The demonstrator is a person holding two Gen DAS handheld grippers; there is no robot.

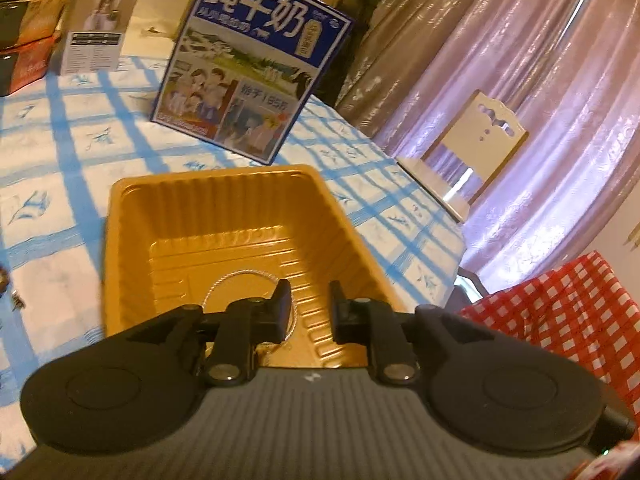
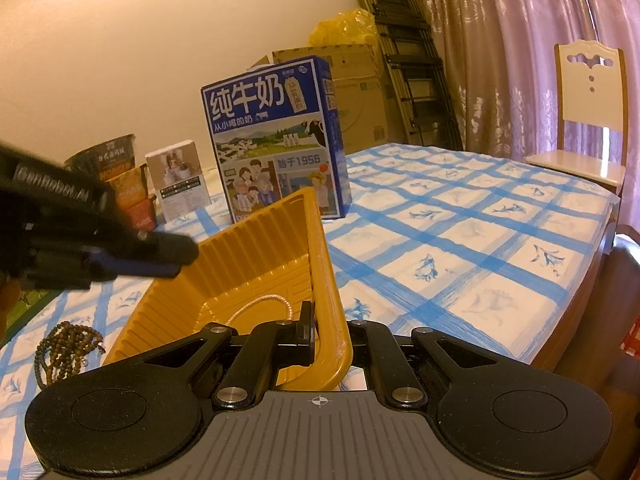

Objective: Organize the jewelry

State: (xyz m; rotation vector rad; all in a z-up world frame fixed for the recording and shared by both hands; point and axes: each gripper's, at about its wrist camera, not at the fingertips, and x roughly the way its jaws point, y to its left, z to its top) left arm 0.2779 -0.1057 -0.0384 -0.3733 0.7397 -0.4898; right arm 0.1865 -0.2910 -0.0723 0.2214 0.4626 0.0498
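A gold plastic tray sits on the blue-checked tablecloth, and a thin pale chain lies looped on its floor. My left gripper hangs over the tray's near end, open, with nothing between its fingers and the chain just below and to their left. The right wrist view shows the tray tilted up, with its right wall between the fingers of my right gripper, which is shut on it. The chain lies inside. The left gripper shows there as a blurred black shape over the tray's left rim. Brown bead strings lie on the cloth left of the tray.
A blue milk carton stands behind the tray, with a small white box and stacked noodle cups to its left. A white chair stands at the table's far right edge. A red checked cloth lies right of the tray.
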